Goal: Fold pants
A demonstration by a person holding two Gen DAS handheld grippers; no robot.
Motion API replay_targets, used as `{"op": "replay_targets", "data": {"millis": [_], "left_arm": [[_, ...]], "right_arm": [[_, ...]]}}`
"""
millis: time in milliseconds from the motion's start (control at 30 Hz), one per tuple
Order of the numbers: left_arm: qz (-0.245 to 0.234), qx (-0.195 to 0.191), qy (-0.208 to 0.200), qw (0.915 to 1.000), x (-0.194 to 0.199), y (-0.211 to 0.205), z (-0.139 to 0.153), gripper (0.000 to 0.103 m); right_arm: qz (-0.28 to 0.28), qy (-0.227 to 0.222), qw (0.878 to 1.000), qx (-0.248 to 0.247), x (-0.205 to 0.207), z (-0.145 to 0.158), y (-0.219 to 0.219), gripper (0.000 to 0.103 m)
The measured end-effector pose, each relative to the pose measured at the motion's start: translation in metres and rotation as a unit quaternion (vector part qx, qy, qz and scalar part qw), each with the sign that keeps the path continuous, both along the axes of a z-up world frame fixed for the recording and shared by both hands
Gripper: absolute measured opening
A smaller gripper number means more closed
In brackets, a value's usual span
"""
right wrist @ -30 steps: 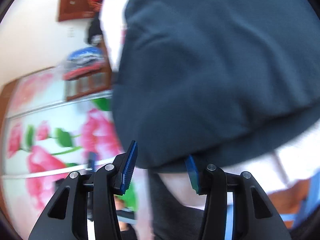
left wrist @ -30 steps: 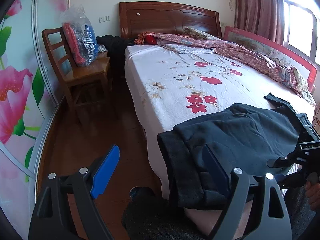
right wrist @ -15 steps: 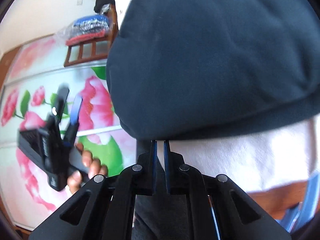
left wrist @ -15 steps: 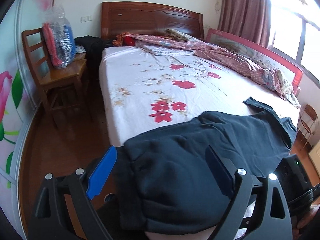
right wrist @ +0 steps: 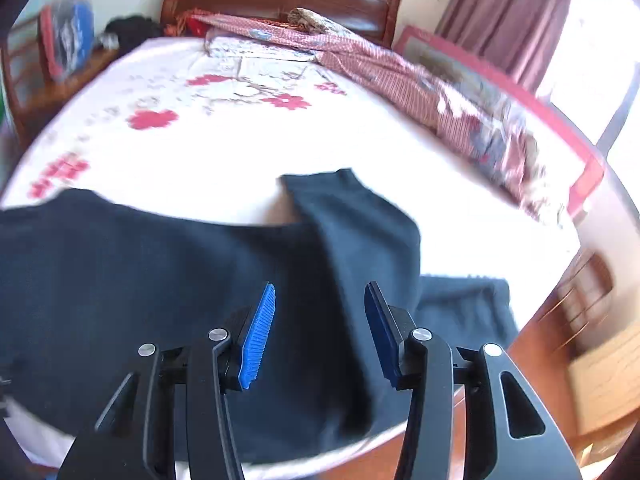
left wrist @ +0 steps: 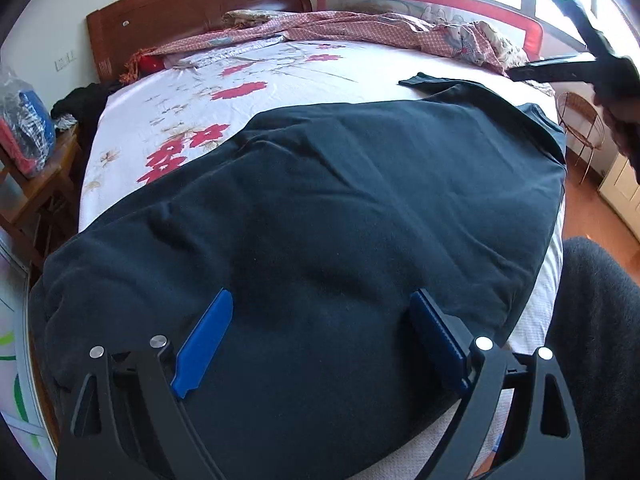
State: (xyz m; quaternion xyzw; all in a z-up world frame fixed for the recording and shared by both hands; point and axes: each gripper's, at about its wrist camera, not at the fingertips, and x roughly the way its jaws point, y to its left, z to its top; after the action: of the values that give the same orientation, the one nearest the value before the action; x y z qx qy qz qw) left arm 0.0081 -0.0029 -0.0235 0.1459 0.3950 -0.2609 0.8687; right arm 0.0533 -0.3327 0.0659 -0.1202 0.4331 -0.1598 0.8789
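Note:
Dark navy pants (left wrist: 320,220) lie spread across the foot of the bed, one end draped over the near left edge. My left gripper (left wrist: 320,336) is open and empty just above the near part of the cloth. In the right wrist view the pants (right wrist: 160,280) lie flat with a leg end folded up toward the far side (right wrist: 352,216). My right gripper (right wrist: 320,328) is open and empty above them. In the left wrist view the right gripper's body (left wrist: 580,52) shows raised at the upper right.
The bed (left wrist: 280,68) has a white sheet with red flowers. A pink checked quilt (left wrist: 380,28) lies bunched along its far side by a red rail (left wrist: 440,4). A wooden chair with a plastic bag (left wrist: 24,140) stands at the left. A wire stool (left wrist: 580,120) stands at the right.
My left gripper moved right and forward, over the pants. My right gripper, shut half a second ago at the pants' edge, has opened and swung up to face along the bed.

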Motion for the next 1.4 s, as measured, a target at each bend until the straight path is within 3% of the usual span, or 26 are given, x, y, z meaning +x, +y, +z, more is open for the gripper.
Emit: {"op": "replay_targets", "data": {"millis": [100,200,233,267,300,433,500,533,567,600,667,733,833,900,1033,1167,1267,1400], "left_arm": [[0.006,-0.011,-0.003,0.9999,-0.002,0.002,0.001,0.091],[0.005,0.0,-0.01,0.9999,-0.002,0.001,-0.001,0.091],[0.005,0.002,-0.01,0.9999,-0.002,0.001,-0.001,0.092],[0.005,0.0,-0.009,0.9999,-0.001,0.001,-0.001,0.092],[0.005,-0.002,-0.008,1.0,-0.001,0.002,-0.001,0.092],[0.004,0.0,-0.009,0.9999,0.0,0.001,-0.002,0.093],[0.004,0.0,-0.009,0.9999,0.0,0.001,-0.002,0.094],[0.004,0.0,-0.009,1.0,0.0,0.001,-0.002,0.094],[0.004,-0.001,-0.009,1.0,0.0,0.0,-0.002,0.094],[0.004,-0.001,-0.009,1.0,0.0,0.0,-0.002,0.094],[0.003,0.0,-0.009,1.0,0.0,0.0,-0.002,0.095],[0.003,0.0,-0.009,1.0,0.003,-0.001,-0.003,0.095],[0.003,-0.002,-0.008,1.0,0.003,-0.001,-0.002,0.095],[0.003,-0.003,-0.008,1.0,0.002,0.0,-0.002,0.095],[0.003,-0.003,-0.008,1.0,0.002,0.0,-0.002,0.095],[0.004,-0.002,-0.008,1.0,0.002,0.0,-0.002,0.096],[0.003,-0.002,-0.008,1.0,0.002,0.0,-0.002,0.096],[0.002,0.003,-0.007,1.0,0.003,-0.002,-0.003,0.096]], "right_arm": [[-0.017,0.025,0.999,0.024,0.045,-0.016,-0.011,0.046],[-0.012,0.032,0.999,-0.019,0.088,-0.025,0.005,0.047],[-0.011,0.043,0.998,-0.033,0.102,-0.033,0.008,0.055],[-0.005,0.053,0.998,-0.044,0.113,-0.038,0.009,0.07],[0.006,0.064,0.996,-0.057,0.122,-0.044,0.013,0.072],[0.009,0.132,0.983,-0.123,0.157,-0.078,0.012,0.072],[0.004,0.13,0.984,-0.124,0.164,-0.079,0.007,0.07],[-0.005,0.132,0.984,-0.117,0.167,-0.077,0.002,0.062],[-0.01,0.135,0.985,-0.103,0.169,-0.075,-0.003,0.034],[-0.015,0.135,0.987,-0.086,0.169,-0.071,-0.008,0.019],[-0.021,0.124,0.989,-0.081,0.168,-0.061,-0.014,0.008],[-0.031,0.091,0.993,-0.067,0.159,-0.04,-0.023,0.008],[-0.067,0.016,0.998,0.005,0.131,0.004,-0.054,0.007],[-0.096,-0.033,0.994,0.05,0.102,0.033,-0.081,0.007],[-0.166,-0.123,0.971,0.122,0.03,0.075,-0.152,0.007],[-0.252,-0.176,0.933,0.187,-0.04,0.077,-0.233,0.007],[-0.309,-0.187,0.895,0.261,-0.078,0.033,-0.29,0.007],[-0.36,-0.138,0.872,0.301,-0.097,-0.057,-0.316,0.007]]}}
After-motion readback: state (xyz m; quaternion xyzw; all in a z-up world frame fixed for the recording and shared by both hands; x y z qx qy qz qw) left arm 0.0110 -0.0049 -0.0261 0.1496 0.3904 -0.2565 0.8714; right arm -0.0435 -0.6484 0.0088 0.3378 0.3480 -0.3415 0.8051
